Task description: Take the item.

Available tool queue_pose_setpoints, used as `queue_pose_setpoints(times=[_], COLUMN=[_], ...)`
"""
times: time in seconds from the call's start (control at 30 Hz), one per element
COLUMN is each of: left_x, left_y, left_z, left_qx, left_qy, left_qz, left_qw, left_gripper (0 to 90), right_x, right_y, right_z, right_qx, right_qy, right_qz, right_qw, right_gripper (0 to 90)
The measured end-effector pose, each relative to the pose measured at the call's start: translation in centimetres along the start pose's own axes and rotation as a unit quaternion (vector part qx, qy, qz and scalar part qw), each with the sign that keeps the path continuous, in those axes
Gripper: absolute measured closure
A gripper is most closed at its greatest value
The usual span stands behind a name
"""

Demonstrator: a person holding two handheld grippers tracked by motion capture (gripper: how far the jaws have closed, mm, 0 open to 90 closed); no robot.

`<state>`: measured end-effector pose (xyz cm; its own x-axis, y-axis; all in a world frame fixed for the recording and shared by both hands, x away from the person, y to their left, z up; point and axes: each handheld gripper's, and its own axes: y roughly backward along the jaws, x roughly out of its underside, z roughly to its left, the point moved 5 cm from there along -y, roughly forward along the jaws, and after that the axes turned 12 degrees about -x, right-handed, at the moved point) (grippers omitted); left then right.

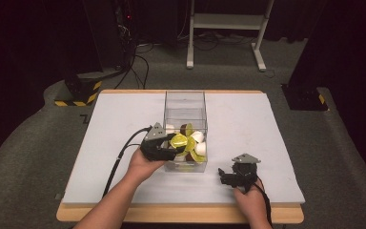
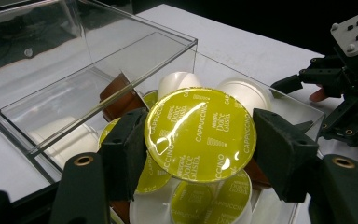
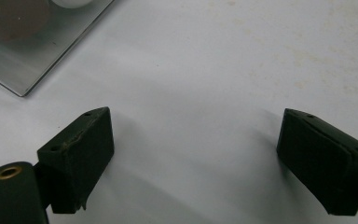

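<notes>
I'm clamping my left claw (image 2: 200, 149) on a round coffee capsule with a yellow-green foil lid (image 2: 200, 135), dead centre of frame, lid facing me, hovering over the clear plastic box (image 1: 185, 102). My right claw (image 3: 196, 163) is idling wide open, lower right on the white table (image 1: 248, 124).

The high view looks from above the person's side, forward and down on the whole table (image 1: 248, 124), with floor behind it. The left gripper view sits very near, looking along its own jaws at a capsule (image 2: 200, 135) over the clear box (image 2: 74, 70); the right gripper (image 2: 349, 88) shows farther off. The right gripper view faces down at the bare table, close. At its top left corner is probably a corner of the box (image 3: 32, 70), which all views share.
</notes>
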<state>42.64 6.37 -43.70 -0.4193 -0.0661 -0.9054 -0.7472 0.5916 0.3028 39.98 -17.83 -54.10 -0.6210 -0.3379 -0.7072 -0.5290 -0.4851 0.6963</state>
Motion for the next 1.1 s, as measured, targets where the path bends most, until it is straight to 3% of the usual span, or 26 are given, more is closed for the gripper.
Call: queue_pose_setpoints(times=[0.47,1.1], left_x=[-0.5,-1.4], left_y=[0.8,2.8], left_z=[0.3,2.3], left_qx=[-0.005,-0.025], left_qy=[0.007,0.012], left_qz=[-0.011,-0.023], left_qw=[0.9999,0.9993], left_gripper=[37.8,37.8], right_x=[0.0,0.0], right_y=[0.0,0.0], right_z=[0.0,0.0], right_qx=[0.0,0.0], right_qy=[0.0,0.0], right_qz=[0.0,0.0], right_qw=[1.0,1.0], right_gripper=[11.0,11.1])
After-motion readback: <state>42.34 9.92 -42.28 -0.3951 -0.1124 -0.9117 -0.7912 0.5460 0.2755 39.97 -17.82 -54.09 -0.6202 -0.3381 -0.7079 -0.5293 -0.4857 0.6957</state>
